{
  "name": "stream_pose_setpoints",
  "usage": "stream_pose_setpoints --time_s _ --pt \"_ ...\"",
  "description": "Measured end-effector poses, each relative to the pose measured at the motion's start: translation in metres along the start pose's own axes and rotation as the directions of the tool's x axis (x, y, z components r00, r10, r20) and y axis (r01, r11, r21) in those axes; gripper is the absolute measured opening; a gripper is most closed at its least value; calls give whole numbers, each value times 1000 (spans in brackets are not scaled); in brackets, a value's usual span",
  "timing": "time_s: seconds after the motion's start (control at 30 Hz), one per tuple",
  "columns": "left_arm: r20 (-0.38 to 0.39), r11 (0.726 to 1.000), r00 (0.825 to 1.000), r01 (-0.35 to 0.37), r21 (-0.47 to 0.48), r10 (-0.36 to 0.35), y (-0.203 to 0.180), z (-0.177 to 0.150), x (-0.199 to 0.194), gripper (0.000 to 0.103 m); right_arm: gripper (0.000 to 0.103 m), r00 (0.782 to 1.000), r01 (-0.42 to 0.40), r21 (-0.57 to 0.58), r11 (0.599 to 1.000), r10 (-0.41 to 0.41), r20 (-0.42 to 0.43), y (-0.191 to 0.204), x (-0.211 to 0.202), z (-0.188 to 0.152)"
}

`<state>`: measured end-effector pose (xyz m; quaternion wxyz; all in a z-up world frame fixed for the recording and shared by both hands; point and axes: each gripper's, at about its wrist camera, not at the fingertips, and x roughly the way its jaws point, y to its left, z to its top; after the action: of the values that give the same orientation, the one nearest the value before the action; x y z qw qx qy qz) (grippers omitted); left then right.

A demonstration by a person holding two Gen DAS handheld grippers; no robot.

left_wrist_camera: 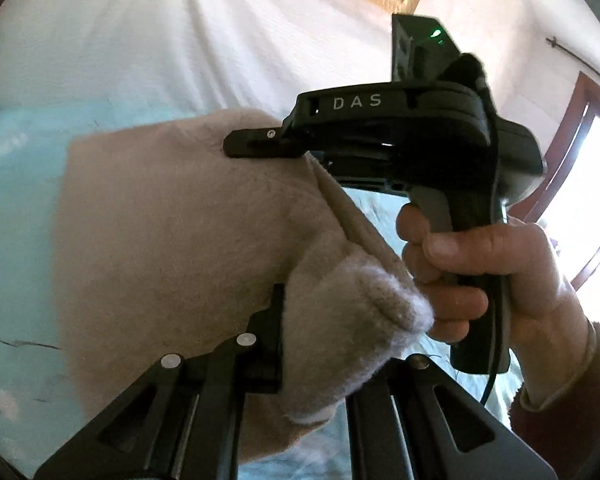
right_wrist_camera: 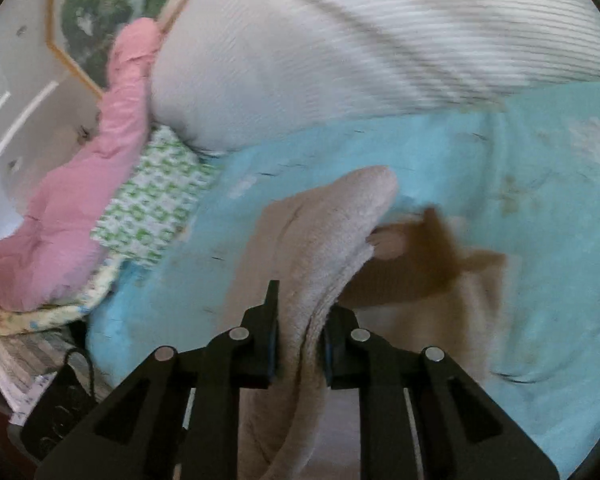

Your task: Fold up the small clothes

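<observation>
Right hand: the right hand (left_wrist_camera: 496, 280) is wrapped around the grey-and-black handle of its tool, fingers curled on the trigger, a dark red sleeve at the wrist; it sits to the right of the garment and level with it.
Right tool: seen from the left wrist, the right tool (left_wrist_camera: 239, 146) lies nearly level, its tip pressed into the top edge of the garment. In its own view the right tool (right_wrist_camera: 300, 340) has its fingers drawn in on a thick fold of that cloth, which fills the gap between them.
Left tool: the left tool (left_wrist_camera: 300, 344) points up into the garment from below; only the left finger (left_wrist_camera: 273, 332) shows, the other is buried in cloth. It pinches a bunched, fuzzy corner of the garment.
Garment: the beige fleece garment (left_wrist_camera: 171, 232) is lifted off the bed, stretched between the two tools and draping over them.
Bed: a light blue sheet (right_wrist_camera: 520, 184) lies beneath the garment, with a white striped pillow (right_wrist_camera: 340, 48) beyond it.
Beside the garment: a pink cloth (right_wrist_camera: 79, 208) and a green-patterned cloth (right_wrist_camera: 155, 204) are piled to its left.
</observation>
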<state>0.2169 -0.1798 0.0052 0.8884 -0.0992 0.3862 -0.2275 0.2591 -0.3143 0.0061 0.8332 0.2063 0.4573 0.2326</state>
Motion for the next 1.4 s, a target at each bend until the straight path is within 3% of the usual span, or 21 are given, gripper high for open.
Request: stream_pose_setpoints --time_s 0.13,0.37,0.43,0.53,0.6,0.63,0.7,0.8,0.83,0.9,1.0,1.17,1.4 --pt "-46 1000 999 1 10 0 -12 -8 34 6 18 998 61 54 997 -60 -20 -50 6 -16" --pt "-84 1000 996 0 16 1 -24 -21 53 9 18 996 92 46 995 -91 -7 -74 6 -22" --pt "-92 1000 996 13 -4 -13 -22 -22 53 16 18 996 94 23 995 -94 -3 -76 11 -24" --pt "-113 998 992 49 -27 -51 -17 -19 46 35 19 995 92 -4 996 -92 22 -73 12 -26" --pt "-130 996 988 79 -32 -83 -15 -21 33 53 24 994 105 -15 994 -104 36 -71 10 -28" --pt "-130 996 988 83 -31 -86 -13 -22 25 56 28 994 108 -7 994 -108 31 -72 9 -28" --pt "-128 996 988 86 -28 -88 -8 -26 6 62 52 994 105 27 994 -105 21 -75 3 -30" --pt "-111 995 990 83 -53 -88 13 -29 -26 69 77 992 113 66 991 -116 44 -82 -13 -34" --pt "-103 995 992 72 -65 -79 19 -28 -33 71 79 993 102 92 991 -107 51 -86 -19 -36" --pt "-92 991 993 66 -113 -76 40 -21 -45 79 80 997 61 142 988 -68 45 -94 -25 -40" --pt "-108 971 987 97 -217 -122 76 -6 -45 80 80 1000 -8 225 974 9 -4 -103 -24 -44" --pt "-124 939 980 108 -325 -156 120 11 -30 81 80 997 9 220 975 7 -73 -102 -13 -43" --pt "-209 916 961 90 -392 -184 147 14 1 83 80 989 -10 233 972 43 -139 -105 7 -44"
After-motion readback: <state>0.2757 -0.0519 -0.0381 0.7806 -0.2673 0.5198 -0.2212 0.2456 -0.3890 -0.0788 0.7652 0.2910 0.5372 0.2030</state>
